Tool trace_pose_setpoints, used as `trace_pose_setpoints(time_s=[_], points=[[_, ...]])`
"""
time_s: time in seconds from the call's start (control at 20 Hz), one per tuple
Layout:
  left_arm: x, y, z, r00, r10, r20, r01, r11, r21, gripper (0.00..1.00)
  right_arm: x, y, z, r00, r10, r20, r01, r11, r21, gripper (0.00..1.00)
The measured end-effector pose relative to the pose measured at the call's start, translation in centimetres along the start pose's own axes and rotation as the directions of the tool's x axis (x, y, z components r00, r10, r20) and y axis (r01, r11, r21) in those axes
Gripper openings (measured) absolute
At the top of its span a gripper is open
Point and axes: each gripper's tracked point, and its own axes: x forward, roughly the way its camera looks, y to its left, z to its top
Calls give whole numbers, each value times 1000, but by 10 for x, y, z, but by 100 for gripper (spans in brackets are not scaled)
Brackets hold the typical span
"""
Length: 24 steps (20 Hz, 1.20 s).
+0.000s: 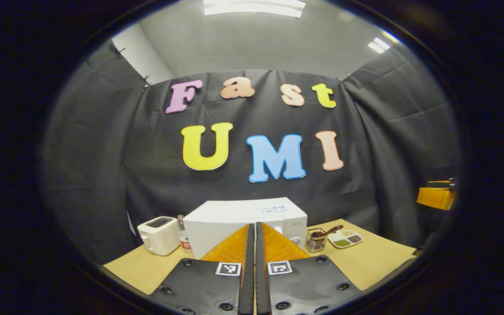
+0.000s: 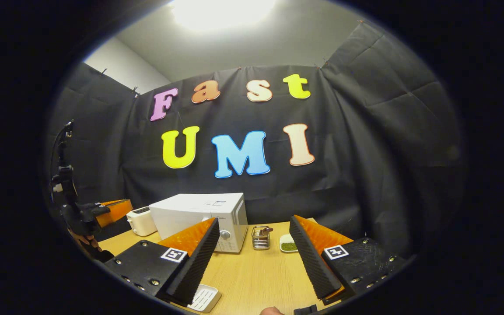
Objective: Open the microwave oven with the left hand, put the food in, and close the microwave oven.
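A mock kitchen booth (black cloth walls): microwave point(image 1: 245, 223), toaster point(image 1: 159, 235) on a wooden table point(image 2: 252, 275)

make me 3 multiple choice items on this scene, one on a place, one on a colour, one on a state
1. Where does the toaster stand relative to the microwave in the left gripper view?
A. on its top
B. at its left
C. at its right

2. What colour is the microwave?
A. white
B. red
C. black

3. How do the two grippers stand?
A. both open
B. left gripper shut, right gripper open
C. left open, right shut

Answers:
1 B, the toaster sits on the table left of the microwave, with a small bottle between them.
2 A, its casing is white in both views.
3 B, the left fingers meet with nothing between them, while the right fingers are spread wide apart.
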Motion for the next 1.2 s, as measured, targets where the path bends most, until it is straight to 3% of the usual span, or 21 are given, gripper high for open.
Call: trace_pose_setpoints(time_s=[0.1, 0.5, 0.55, 0.65, 0.7, 0.9, 0.95, 1.0, 1.05, 1.2], points=[[-15, 6, 11, 1000, 7, 13, -7, 1000, 5, 8, -2, 5, 3, 1000, 9, 13, -9, 1000, -16, 98], [-59, 37, 29, 999, 13, 36, -12, 1000, -27, 12, -18, 26, 10, 999, -5, 35, 6, 999, -41, 98], [-63, 43, 30, 999, 16, 37, -15, 999, -35, 22, -19, 29, 12, 999, -13, 42, 15, 999, -44, 98], [-72, 51, 26, 999, 19, 31, -18, 999, -31, 24, -22, 39, 14, 999, -14, 48, 15, 999, -39, 98], [-77, 57, 27, 999, 18, 30, -17, 1000, -23, 31, -22, 44, 15, 999, -13, 52, 15, 999, -40, 98], [-85, 69, 28, 999, 10, 35, -9, 1000, -20, 68, -23, 61, 21, 998, -9, 69, 12, 999, -49, 98], [-86, 73, 27, 999, 12, 32, -12, 1000, -18, 84, -23, 65, 21, 997, -5, 71, 9, 999, -53, 98], [-85, 75, 26, 999, 17, 33, -16, 1000, -15, 90, -22, 69, 21, 997, -3, 71, 7, 998, -58, 98], [-85, 78, 28, 999, 22, 37, -21, 1000, -13, 96, -22, 71, 21, 998, -3, 70, 7, 998, -60, 98], [-87, 83, 27, 998, 38, 51, -38, 999, -9, 97, -23, 76, 24, 997, -5, 74, 9, 998, -59, 98]])
